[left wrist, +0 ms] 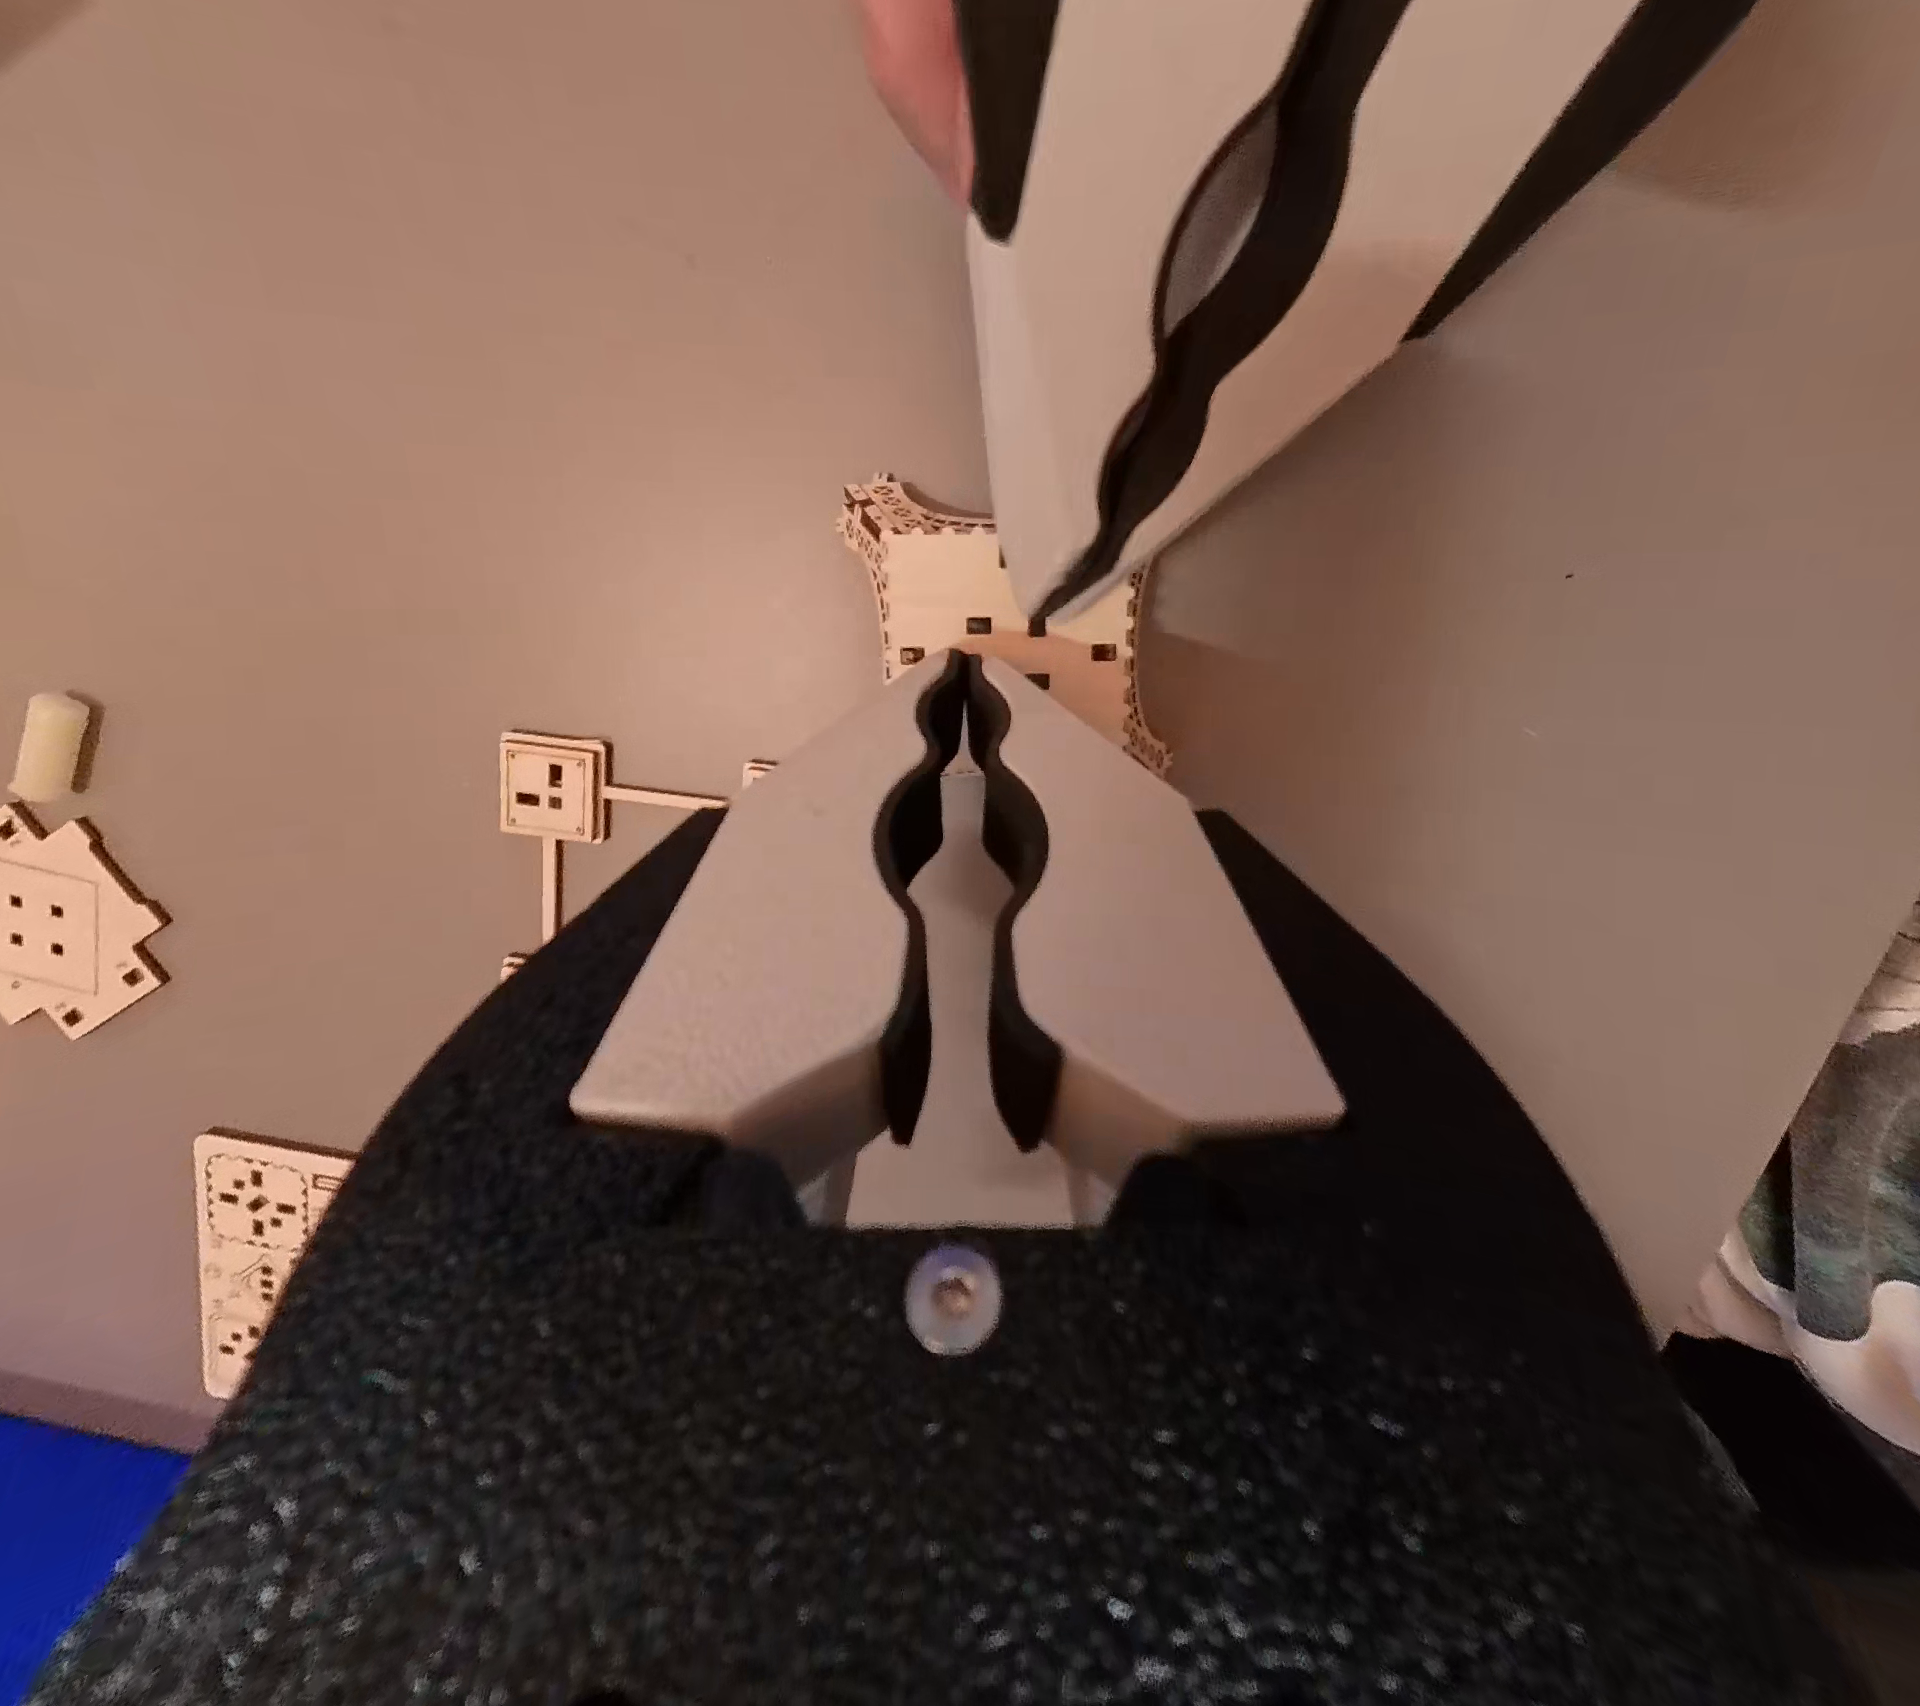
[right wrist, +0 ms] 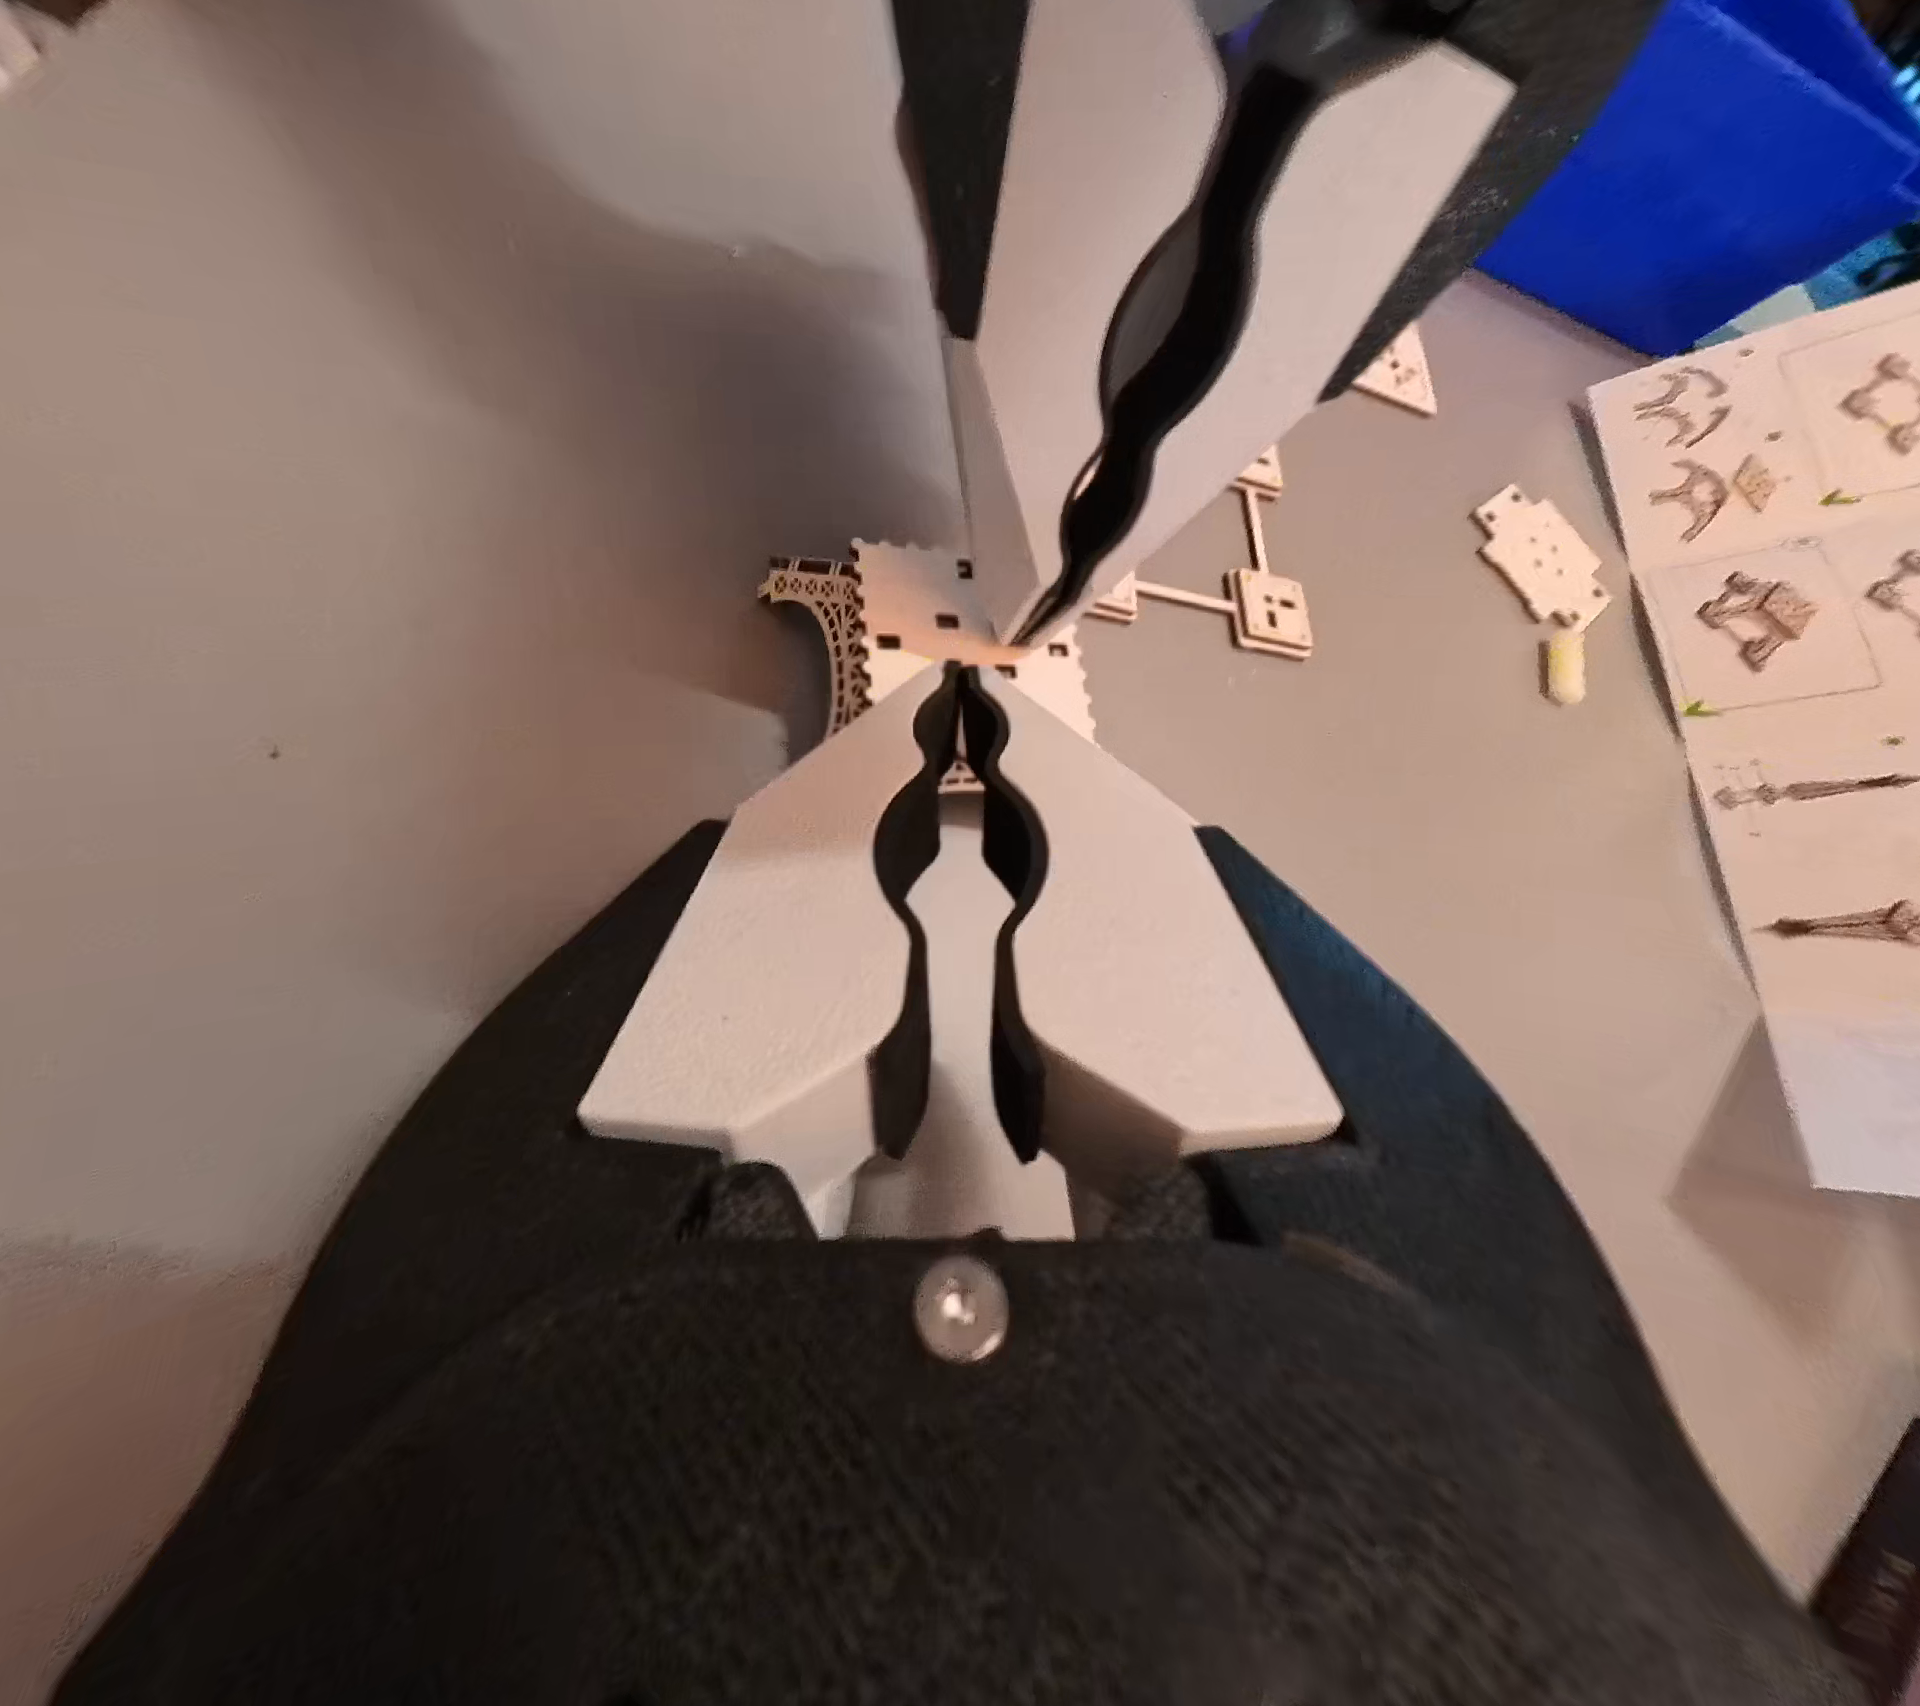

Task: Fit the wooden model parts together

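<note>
Two grippers meet tip to tip over a grey table [left wrist: 416, 306], both bearing on the same wooden base [left wrist: 940, 576], the four-legged lattice piece at the centre of each view. The left gripper [left wrist: 964, 669] reaches in from 6 o'clock in its own view, jaws drawn nearly together at the tips; whether they pinch the base's flat top or merely press on it cannot be told. The right gripper [right wrist: 954, 677] comes in likewise in its view, jaws almost closed at the base's near edge, its hold equally unclear. Approaching from opposite sides looks meant to steady the base while a part seats.

An instruction sheet [right wrist: 1787, 721] lies at 3 o'clock in the right view, within easy sight. Spare parts wait well apart: a square frame [left wrist: 556, 789] at 9 o'clock in the left view, a slotted plate [left wrist: 73, 918] beyond it, and a small pale cylinder [left wrist: 50, 744].
</note>
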A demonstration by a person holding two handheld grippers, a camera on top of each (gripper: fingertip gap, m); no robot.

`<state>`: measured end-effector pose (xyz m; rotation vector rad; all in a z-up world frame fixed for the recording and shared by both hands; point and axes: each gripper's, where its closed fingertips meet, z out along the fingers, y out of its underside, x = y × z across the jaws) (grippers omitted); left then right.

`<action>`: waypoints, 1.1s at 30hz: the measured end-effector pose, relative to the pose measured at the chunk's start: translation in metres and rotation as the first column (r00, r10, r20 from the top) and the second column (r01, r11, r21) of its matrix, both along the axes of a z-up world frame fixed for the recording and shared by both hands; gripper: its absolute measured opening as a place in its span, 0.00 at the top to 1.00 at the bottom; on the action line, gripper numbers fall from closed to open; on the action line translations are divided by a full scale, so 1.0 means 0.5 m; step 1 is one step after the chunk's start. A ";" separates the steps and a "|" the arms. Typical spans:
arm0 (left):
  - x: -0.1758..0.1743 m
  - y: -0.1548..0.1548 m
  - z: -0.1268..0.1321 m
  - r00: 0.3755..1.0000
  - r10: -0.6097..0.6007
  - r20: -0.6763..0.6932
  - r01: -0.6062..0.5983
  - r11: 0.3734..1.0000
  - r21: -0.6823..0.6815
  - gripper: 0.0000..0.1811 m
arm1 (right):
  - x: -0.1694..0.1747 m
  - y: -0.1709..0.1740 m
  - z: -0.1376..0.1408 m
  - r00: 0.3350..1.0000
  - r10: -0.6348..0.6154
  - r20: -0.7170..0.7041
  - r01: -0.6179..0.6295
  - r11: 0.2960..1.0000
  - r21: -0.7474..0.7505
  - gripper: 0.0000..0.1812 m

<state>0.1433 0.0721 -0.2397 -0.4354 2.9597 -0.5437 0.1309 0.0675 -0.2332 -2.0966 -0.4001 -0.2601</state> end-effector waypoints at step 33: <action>-0.020 0.037 -0.002 1.000 -0.003 0.013 0.002 0.998 0.066 1.00 | -0.004 -0.001 -0.003 1.000 -0.030 -0.004 0.030 0.998 -0.049 1.00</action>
